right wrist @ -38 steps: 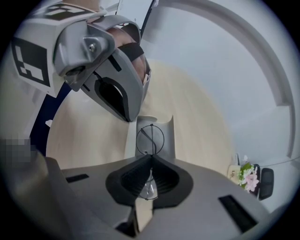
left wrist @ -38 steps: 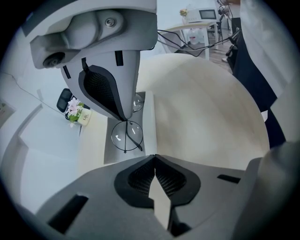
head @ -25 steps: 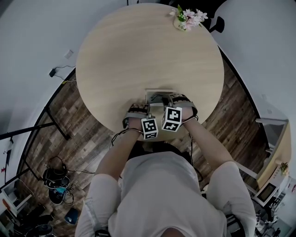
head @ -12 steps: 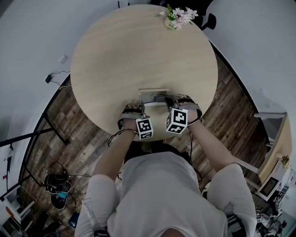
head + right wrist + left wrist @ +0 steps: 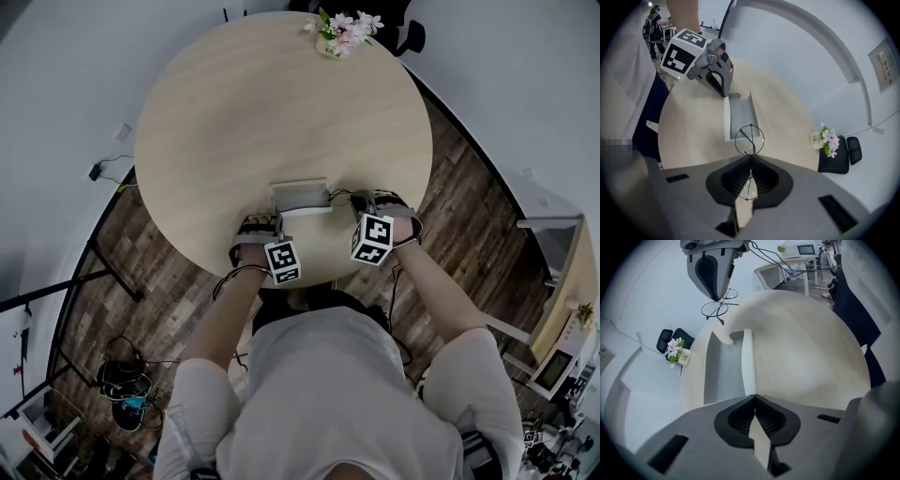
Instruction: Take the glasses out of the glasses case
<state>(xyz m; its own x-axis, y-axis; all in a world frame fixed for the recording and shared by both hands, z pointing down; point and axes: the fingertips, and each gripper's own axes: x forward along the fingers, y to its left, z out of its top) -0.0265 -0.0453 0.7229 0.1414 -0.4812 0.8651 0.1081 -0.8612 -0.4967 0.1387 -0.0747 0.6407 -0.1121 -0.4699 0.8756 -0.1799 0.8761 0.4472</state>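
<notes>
We see a round, pale wood table (image 5: 244,112) filling the upper half of the head view, over a dark plank floor (image 5: 122,272), with the person's torso (image 5: 328,394) at the bottom of the frame. The glasses case (image 5: 300,197) lies open near the table's lower edge, just left of centre, and its grey lining shows in the left gripper view. The left gripper (image 5: 754,397) sits at the lower left corner of the case, and its 2 jaws are clamped on the case's white side wall, which runs straight up the frame from their tips. The right gripper (image 5: 750,157) stands to the right of the case, apart from it. Its jaws are pressed together on the thin wire glasses (image 5: 750,139). 1 round lens juts out past the tips and the other sits between the pads. A small pot of pink flowers (image 5: 339,26) stands at the table's top edge, well apart from the case.
</notes>
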